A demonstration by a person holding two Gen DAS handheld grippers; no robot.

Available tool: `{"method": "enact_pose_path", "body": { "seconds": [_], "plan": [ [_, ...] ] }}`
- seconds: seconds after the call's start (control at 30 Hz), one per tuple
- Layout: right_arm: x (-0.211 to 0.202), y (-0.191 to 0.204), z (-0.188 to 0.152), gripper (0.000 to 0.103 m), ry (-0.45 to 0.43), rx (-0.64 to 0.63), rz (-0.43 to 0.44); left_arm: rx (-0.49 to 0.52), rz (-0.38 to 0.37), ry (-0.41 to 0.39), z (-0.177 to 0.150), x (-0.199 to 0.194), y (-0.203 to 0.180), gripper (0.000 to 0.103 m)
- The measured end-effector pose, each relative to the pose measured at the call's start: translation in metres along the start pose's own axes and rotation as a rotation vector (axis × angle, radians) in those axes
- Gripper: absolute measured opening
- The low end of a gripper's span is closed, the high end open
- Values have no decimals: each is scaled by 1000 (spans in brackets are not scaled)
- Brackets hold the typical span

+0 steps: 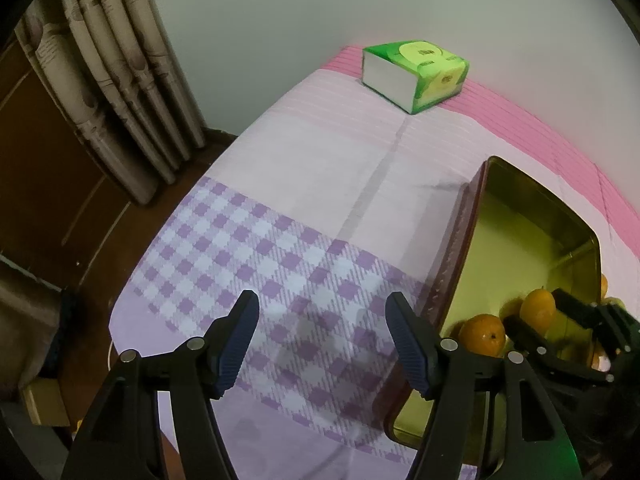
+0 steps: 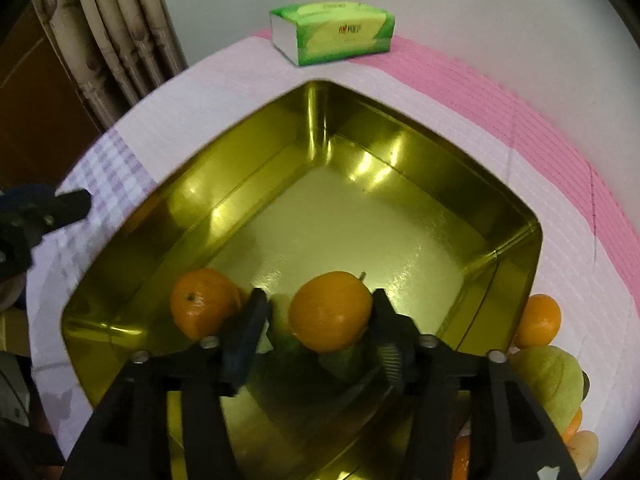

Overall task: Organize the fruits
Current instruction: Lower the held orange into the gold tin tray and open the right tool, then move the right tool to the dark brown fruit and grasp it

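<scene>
- Pale wall behind, curtain (image 1: pixel 120 80) off to the left, pink and lilac-checked cloth (image 1: pixel 320 160) spread over the table, green tissue pack (image 2: pixel 332 34) parked at the far edge.
- Gold tin (image 2: pixel 240 168) sitting open on the cloth, clearly the collecting spot, one corner aimed away toward the tissue pack.
- Right gripper (image 2: pixel 319 294) reaching steeply down into the tin, jaws parted, orange (image 2: pixel 330 312) between them near the tin's near side; clear gap at the left pad, right pad at or against the peel. Looks like a let-go, not a clamp.
- Near-round, that orange, so no real long axis; small stem nub poking up and away at its top.
- Second orange (image 2: pixel 202 302) already in the tin just to the left, stem dimple turned up toward the camera.
- Left gripper (image 1: pixel 322 298) hanging over the checked cloth just beside the tin, jaws apart, nothing between them; probably kept clear so as not to crowd the drop.
- More to sort: another orange (image 2: pixel 538 320) and a green fruit (image 2: pixel 548 376) waiting outside the tin's right side, with further pieces beneath, too cut off to name.
</scene>
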State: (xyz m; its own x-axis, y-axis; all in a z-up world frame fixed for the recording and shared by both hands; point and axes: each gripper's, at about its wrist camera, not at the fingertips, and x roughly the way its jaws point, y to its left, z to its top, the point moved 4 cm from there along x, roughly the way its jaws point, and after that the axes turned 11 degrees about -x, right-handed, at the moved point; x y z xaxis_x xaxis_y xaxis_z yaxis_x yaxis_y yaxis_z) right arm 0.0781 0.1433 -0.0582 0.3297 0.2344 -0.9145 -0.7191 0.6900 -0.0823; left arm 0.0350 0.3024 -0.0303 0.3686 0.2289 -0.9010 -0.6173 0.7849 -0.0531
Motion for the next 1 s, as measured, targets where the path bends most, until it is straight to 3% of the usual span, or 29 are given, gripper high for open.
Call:
{"method": "enact_pose_path", "body": {
  "seconds": [0.2,0.37,0.53,0.73,0.93,1.0],
  "plan": [
    [-30,-1,1,63,-70,14,-1,11,-19,-20,0,-6,-4,67],
    [-74,-13,-22,63,-131,41,3,41,-37,-38,-2,-13,-10,67],
    [-116,-48,-68,62,-150,101,-60,60,-32,-46,-4,-16,-15,67],
    [-147,-106,-139,62,-112,231,-182,82,-21,-56,-8,-18,-21,67],
    [-143,-146,-203,62,-38,352,-229,126,-24,-86,-14,-28,-36,67],
    [-135,-151,-219,57,-11,369,-227,156,-40,-91,-18,-33,-44,67]
  ]
}}
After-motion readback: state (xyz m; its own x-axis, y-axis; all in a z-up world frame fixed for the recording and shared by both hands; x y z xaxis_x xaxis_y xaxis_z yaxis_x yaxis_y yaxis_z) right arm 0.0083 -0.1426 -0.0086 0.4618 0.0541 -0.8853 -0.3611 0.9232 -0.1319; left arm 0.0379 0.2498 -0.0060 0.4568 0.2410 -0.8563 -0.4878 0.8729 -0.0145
